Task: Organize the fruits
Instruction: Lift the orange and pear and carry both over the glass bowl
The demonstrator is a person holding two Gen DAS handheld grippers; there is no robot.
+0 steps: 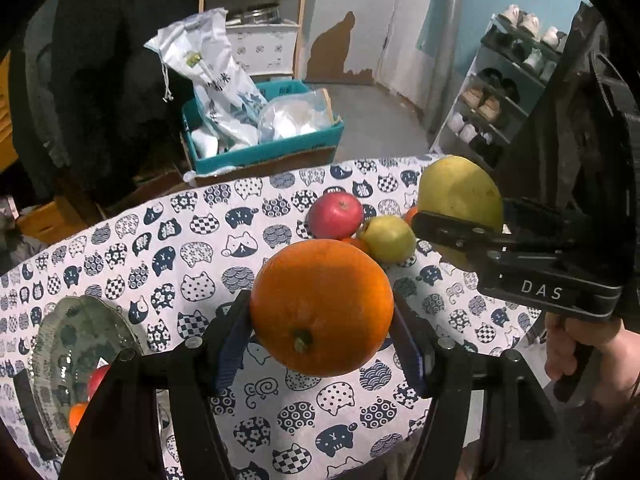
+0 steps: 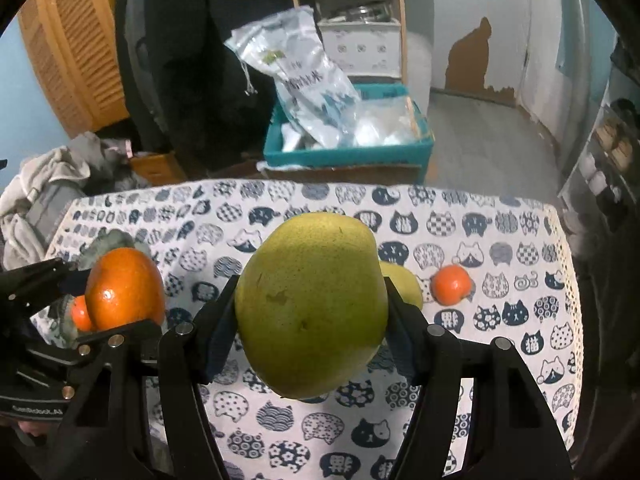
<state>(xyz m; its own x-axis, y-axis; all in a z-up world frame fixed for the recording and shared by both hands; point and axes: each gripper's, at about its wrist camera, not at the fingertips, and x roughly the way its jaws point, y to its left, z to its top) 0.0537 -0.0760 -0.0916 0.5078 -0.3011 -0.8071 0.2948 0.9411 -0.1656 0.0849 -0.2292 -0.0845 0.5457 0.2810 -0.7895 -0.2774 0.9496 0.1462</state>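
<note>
Grippers both carry fruit above the table covered in a white cloth with navy cat-face prints (image 1: 168, 248): the left gripper (image 1: 322, 336) is spread wide and clamped on a large round orange (image 1: 322, 306), blue-lined pads pressing its two sides. The right gripper (image 2: 310, 320) is likewise spread wide and clenched on a big yellow-green pomelo-like fruit (image 2: 310, 304), lifted clear of the cloth. On the cloth lie a red apple (image 1: 335, 215), a yellow-green apple (image 1: 387, 238) and a small tangerine (image 2: 452, 283), while a clear glass plate (image 1: 72, 344) at the left edge holds a few small red and orange fruits.
</note>
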